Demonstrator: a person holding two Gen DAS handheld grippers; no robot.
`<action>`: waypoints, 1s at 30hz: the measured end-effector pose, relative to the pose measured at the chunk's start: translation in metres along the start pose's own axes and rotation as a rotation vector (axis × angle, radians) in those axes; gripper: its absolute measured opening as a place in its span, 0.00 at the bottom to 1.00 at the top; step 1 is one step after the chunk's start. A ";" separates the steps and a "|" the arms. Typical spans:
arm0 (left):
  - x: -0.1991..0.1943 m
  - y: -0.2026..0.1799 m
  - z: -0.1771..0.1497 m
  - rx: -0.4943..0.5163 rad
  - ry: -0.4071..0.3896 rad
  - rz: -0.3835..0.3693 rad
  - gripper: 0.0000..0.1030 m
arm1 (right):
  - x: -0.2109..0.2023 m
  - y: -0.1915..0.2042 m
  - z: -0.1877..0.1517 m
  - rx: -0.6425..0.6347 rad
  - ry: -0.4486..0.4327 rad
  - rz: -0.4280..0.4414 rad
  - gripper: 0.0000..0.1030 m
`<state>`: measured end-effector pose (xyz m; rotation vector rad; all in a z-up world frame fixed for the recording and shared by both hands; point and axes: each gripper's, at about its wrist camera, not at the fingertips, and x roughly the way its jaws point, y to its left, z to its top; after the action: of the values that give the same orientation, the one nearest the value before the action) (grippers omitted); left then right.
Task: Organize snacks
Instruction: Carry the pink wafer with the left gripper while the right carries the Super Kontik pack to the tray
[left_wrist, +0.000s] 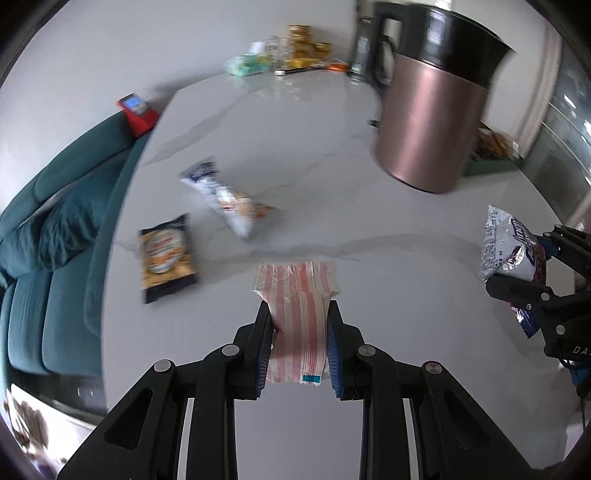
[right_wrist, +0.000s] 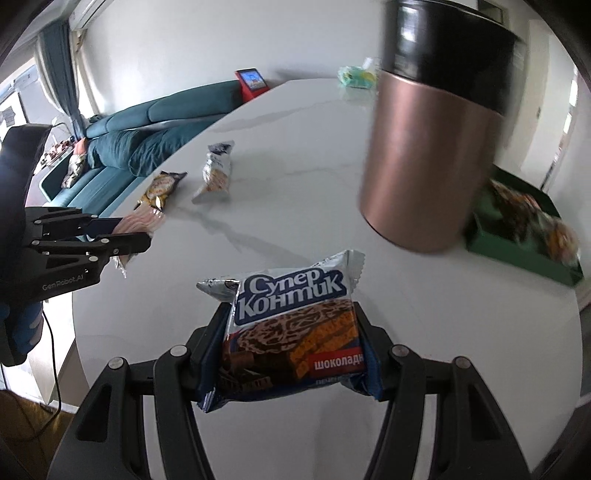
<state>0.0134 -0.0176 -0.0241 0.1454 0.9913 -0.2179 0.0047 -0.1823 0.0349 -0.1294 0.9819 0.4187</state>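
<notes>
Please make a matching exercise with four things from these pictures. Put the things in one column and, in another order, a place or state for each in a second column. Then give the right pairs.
Things:
1. pink striped packet
2. chocolate wafer pack
3. yellow and black snack bag
4. green tray

Places or states:
A. lies flat on the table near the sofa side
B. held in the right gripper
C. sits behind the copper jug, with snacks in it
D. held in the left gripper

Pairs: 1-D, 2-B, 3-A, 4-C
</notes>
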 end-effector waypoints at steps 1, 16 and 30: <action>0.000 -0.010 0.001 0.020 0.001 -0.011 0.22 | -0.004 -0.005 -0.005 0.009 0.003 -0.007 0.60; 0.010 -0.178 0.030 0.319 0.012 -0.213 0.22 | -0.083 -0.122 -0.089 0.226 0.016 -0.197 0.60; 0.022 -0.296 0.110 0.365 -0.068 -0.251 0.22 | -0.121 -0.265 -0.063 0.274 -0.118 -0.326 0.60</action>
<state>0.0408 -0.3309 0.0106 0.3442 0.8936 -0.6309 0.0038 -0.4773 0.0789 -0.0150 0.8738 -0.0087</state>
